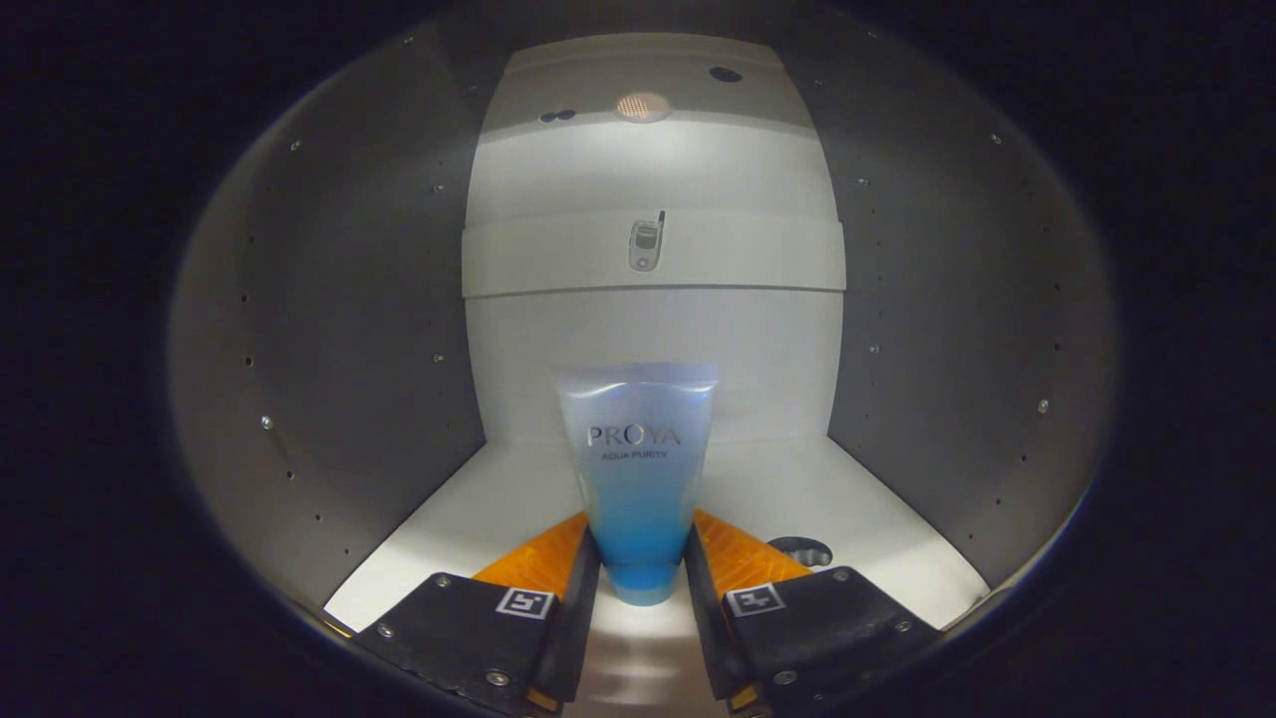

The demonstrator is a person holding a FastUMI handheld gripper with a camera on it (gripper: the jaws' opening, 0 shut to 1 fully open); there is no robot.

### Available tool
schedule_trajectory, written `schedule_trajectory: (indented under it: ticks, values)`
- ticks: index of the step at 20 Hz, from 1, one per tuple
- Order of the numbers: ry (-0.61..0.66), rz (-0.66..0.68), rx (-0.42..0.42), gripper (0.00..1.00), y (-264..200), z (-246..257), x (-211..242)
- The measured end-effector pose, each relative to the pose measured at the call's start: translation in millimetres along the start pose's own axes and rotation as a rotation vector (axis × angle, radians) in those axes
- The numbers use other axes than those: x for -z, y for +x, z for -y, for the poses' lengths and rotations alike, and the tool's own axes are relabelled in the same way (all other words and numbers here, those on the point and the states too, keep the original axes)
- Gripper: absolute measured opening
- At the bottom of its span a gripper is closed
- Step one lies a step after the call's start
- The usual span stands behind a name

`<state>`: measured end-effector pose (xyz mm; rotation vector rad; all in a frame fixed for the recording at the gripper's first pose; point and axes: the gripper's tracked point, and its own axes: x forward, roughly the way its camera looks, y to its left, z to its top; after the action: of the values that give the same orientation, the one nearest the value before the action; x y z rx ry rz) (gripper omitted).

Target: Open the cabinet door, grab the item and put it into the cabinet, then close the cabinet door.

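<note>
A translucent blue tube [639, 469] stands upright between my two fingers, cap end down and flat crimped end up. My gripper [641, 558] is shut on the tube, both fingers pressing its lower part from left and right. I am looking into the cabinet [329, 339]: grey side walls with rows of small holes, a white back wall and a white floor [469, 509] under the tube. The tube's bottom sits close to the floor near the cabinet's front; whether it touches I cannot tell.
A white rail [558, 254] runs across the back wall halfway up, with a small metal fitting [646, 244] in its middle. A round lamp [643, 106] glows in the cabinet's ceiling. A dark round hole [800, 549] lies in the floor beside the right finger.
</note>
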<state>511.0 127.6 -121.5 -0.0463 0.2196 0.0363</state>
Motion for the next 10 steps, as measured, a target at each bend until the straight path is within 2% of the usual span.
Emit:
schedule_trajectory:
  ticks: [1, 5, 8, 10]
  values:
    - [0.000, -0.004, -0.015, 0.53, 3, -4, 2]
    - [0.025, 0.027, -0.028, 0.83, -9, -8, -2]
    - [0.023, 0.045, -0.053, 0.92, -24, -14, -7]
    - [0.009, 0.076, -0.043, 0.93, -38, -11, -13]
